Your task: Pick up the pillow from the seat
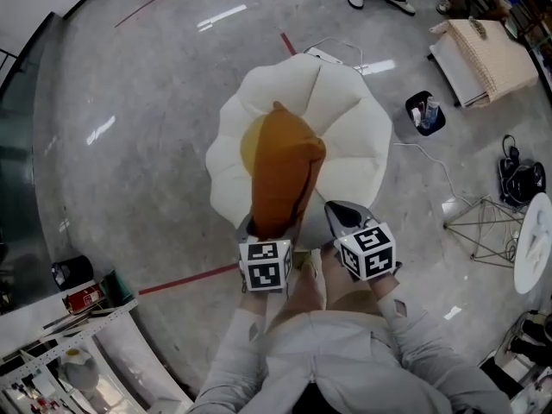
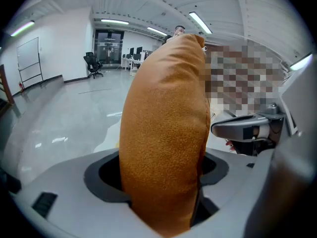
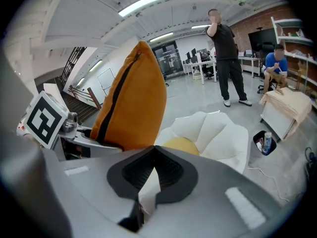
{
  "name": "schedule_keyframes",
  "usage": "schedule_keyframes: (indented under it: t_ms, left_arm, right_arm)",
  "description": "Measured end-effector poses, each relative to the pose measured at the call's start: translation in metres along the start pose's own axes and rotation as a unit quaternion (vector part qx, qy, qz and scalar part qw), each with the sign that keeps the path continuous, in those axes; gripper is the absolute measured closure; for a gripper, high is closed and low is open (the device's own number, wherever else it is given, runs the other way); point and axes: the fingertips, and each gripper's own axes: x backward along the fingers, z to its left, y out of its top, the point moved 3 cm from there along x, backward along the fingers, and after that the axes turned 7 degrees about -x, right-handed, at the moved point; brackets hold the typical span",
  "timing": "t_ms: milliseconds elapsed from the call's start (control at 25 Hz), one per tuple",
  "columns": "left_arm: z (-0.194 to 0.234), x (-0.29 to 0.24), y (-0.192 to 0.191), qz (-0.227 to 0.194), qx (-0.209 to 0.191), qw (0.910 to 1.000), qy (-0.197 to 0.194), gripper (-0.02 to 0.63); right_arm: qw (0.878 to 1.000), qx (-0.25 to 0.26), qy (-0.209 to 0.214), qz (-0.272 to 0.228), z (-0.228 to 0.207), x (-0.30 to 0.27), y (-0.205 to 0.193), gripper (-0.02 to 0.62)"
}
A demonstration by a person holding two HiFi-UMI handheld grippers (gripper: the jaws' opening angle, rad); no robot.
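An orange-brown pillow (image 1: 280, 175) stands on end above the white petal-shaped seat (image 1: 345, 136), lifted off it. My left gripper (image 1: 266, 229) is shut on the pillow's lower end. In the left gripper view the pillow (image 2: 166, 128) fills the space between the jaws of the left gripper (image 2: 158, 180). A yellow cushion (image 1: 249, 147) still lies on the seat behind it. My right gripper (image 1: 345, 217) hovers just right of the pillow, shut and holding nothing. In the right gripper view the right gripper (image 3: 154, 148) has its tips together, with the pillow (image 3: 133, 98) to its left and the seat (image 3: 218, 128) beyond.
A black bin of bottles (image 1: 425, 113) and a cable lie right of the seat. A cream blanket on a bench (image 1: 487, 54) is at the far right, a wire-frame table (image 1: 487, 227) nearer. A shelf cart (image 1: 69, 343) stands lower left. A person (image 3: 228, 58) stands beyond the seat.
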Motion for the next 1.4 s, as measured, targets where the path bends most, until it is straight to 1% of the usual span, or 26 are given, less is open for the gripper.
schedule_keyframes:
  t_ms: [400,800,920,1040,1400]
  left_arm:
    - [-0.002,0.06,-0.002,-0.041,0.025,0.9988,0.002,0.229]
    - [-0.004,0.091,-0.003,-0.063,0.014,0.9979,-0.008,0.229]
    - [-0.005,0.098,0.0,-0.071,0.006,0.9974,-0.01,0.228]
    - [-0.006,0.104,0.002,-0.078,-0.002,0.9969,-0.009,0.227]
    - [-0.005,0.107,0.002,-0.08,-0.003,0.9968,-0.006,0.227]
  right_arm:
    - [0.999,0.034,0.001,-0.027,0.03,0.033,0.004,0.595]
    - [0.997,0.051,-0.002,-0.057,0.053,0.057,0.009,0.595]
    - [0.997,0.061,0.006,-0.055,0.059,0.06,0.011,0.595]
    - [0.996,0.064,0.002,-0.056,0.061,0.063,0.012,0.595]
    - [0.996,0.064,0.007,-0.061,0.063,0.067,0.012,0.595]
